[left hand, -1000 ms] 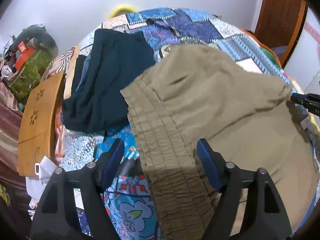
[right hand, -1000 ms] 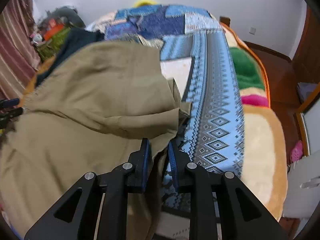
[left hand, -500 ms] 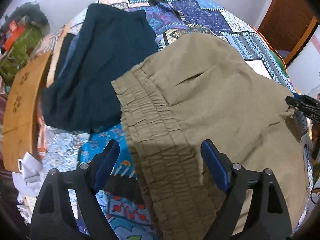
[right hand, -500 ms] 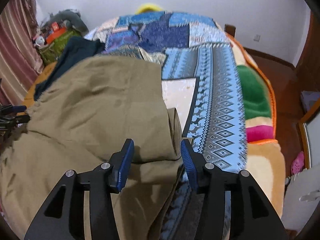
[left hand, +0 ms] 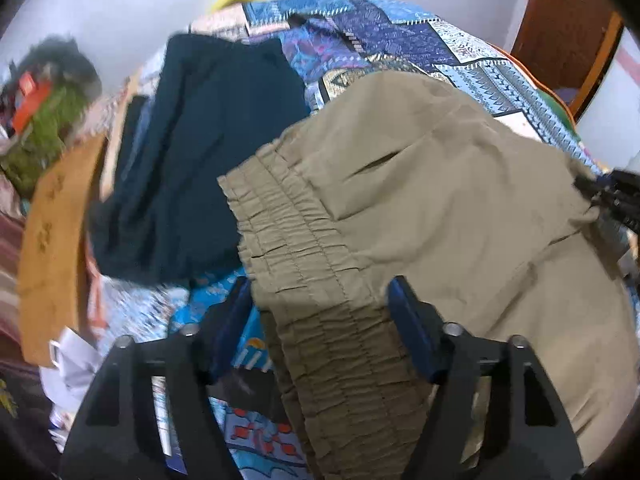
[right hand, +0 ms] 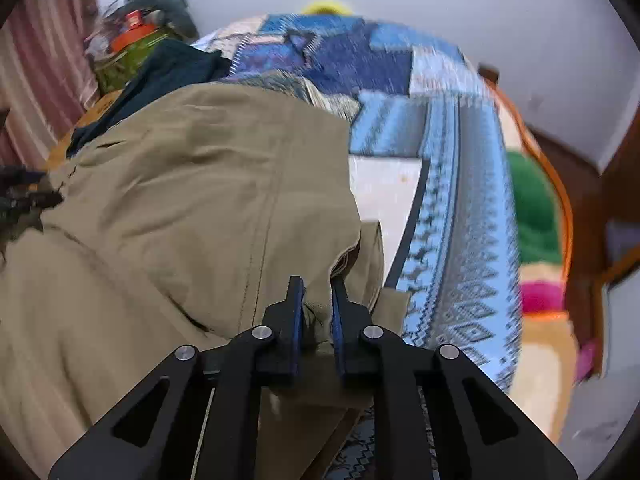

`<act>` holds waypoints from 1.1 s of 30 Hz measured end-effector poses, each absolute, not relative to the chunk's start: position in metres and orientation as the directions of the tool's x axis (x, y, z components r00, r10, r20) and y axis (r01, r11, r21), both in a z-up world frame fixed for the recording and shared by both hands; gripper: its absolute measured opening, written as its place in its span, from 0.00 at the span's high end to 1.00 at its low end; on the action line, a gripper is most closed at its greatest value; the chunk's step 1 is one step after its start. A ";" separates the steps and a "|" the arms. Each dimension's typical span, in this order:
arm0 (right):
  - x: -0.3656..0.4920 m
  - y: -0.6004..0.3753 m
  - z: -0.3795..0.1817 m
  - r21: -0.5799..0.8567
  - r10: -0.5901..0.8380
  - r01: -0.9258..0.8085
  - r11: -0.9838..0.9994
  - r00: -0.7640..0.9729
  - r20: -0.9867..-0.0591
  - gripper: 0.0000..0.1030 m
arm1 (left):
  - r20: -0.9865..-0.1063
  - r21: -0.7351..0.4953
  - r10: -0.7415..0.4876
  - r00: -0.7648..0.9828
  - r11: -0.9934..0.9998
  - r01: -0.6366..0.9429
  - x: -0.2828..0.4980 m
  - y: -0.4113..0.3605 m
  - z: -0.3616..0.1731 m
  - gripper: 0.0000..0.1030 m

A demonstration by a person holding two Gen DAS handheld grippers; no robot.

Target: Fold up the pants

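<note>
Right wrist: right tongs [right hand: 317, 312] pinching khaki pants [right hand: 192, 208], left tongs [left hand: 320, 312] wide.

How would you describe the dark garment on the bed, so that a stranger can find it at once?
Start from the bed with the blue patchwork quilt. On it the khaki pants lie spread out, their gathered waistband between the open left gripper fingers. Just beyond that waistband, toward the wooden board, lies the dark teal garment: plain, dark and unpatterned.

The bed had a blue patchwork quilt [left hand: 400, 36] spread over it. Khaki elastic-waist pants [left hand: 440, 216] lay right on top, with a dark teal garment [left hand: 192, 168] beside them, edges touching.
</note>
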State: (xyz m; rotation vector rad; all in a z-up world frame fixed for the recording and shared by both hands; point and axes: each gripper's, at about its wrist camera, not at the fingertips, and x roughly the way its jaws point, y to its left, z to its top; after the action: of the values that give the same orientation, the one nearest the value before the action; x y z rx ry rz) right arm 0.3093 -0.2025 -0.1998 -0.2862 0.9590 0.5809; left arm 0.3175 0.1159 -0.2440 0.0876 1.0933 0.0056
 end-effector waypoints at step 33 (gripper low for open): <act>0.324 -0.201 -0.120 0.099 0.425 -0.539 0.837 0.524 -0.738 0.57 | -0.836 0.031 0.081 0.543 0.995 -0.099 0.332 0.158 -0.184 0.20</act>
State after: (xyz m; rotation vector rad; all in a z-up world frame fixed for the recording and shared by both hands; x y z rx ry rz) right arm 0.3236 -0.2012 -0.1196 -0.1487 0.8394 0.5791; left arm 0.3323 0.1575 -0.1845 -0.0205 0.9906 0.1069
